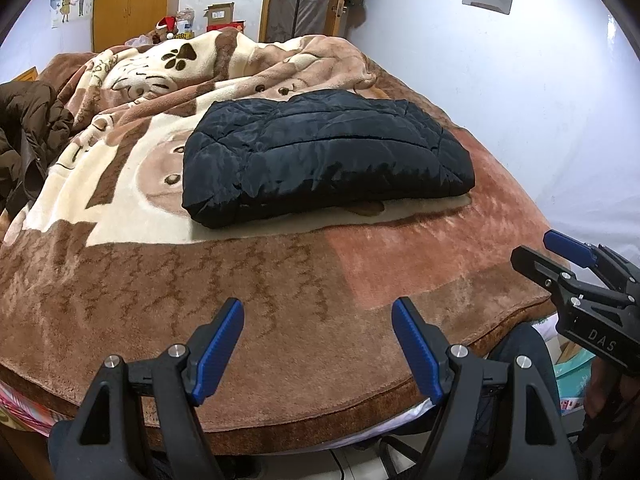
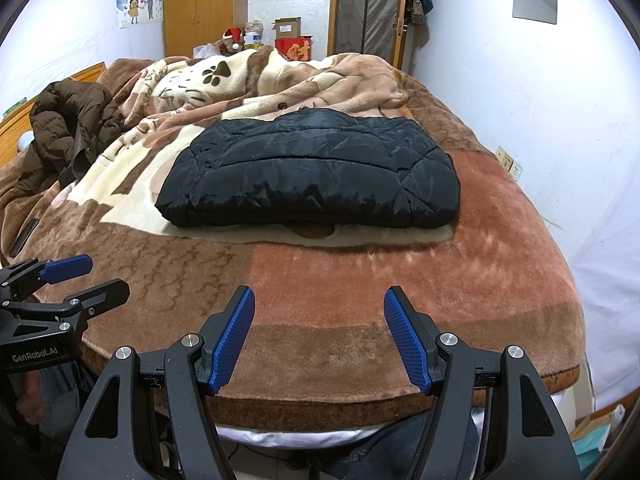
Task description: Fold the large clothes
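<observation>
Lying folded mid-blanket (image 1: 280, 280), black jacket (image 1: 328, 152), both tongs (image 1: 318, 344) (image 2: 318, 336) spread wide, gripping nothing, near bed edge.

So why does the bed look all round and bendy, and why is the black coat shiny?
Left wrist view: the fisheye lens curves the bed edge, with dark corners. Right wrist view: same bend; room light gleams on the black coat, a shadow lies under its front edge, and everything looks sharp.
</observation>
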### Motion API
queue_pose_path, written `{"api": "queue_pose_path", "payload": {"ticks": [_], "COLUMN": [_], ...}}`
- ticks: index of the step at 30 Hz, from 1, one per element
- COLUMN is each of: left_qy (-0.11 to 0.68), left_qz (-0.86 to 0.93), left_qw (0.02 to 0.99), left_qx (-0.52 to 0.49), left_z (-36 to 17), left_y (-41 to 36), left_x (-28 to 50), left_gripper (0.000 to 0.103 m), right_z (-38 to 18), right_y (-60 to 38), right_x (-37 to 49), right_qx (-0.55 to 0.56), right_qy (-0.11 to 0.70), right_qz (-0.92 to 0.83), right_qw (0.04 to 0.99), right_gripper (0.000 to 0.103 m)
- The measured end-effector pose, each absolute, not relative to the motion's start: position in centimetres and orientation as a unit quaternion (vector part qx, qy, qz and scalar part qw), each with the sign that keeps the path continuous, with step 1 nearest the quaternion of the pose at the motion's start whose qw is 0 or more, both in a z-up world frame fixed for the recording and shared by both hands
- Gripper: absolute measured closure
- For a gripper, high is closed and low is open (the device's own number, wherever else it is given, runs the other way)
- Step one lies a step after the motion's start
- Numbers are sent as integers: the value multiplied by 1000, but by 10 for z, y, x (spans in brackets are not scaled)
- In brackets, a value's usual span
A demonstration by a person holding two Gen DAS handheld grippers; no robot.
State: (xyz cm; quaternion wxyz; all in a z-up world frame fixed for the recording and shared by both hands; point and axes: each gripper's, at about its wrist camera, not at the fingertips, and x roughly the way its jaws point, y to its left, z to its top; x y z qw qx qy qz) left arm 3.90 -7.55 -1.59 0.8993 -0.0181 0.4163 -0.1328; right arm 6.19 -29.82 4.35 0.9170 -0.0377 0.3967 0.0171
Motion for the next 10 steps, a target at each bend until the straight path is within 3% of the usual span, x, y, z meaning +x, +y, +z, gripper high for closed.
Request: {"api": "queue_pose_path", "payload": {"ticks": [10], "left_qy": [413], "left_qz": [-126], "left_qw": [902], "left_qx": [-21], "left_z": [-20], "left_y": [-67], "left_x": [38], "left_gripper": [25], "right_z": [44], "right_y": [-298], "right_x": [62], "right_qx": [-38], "right_qy": [397], "right_qz": [17], "right_qw": [917], "right_gripper": [36]}}
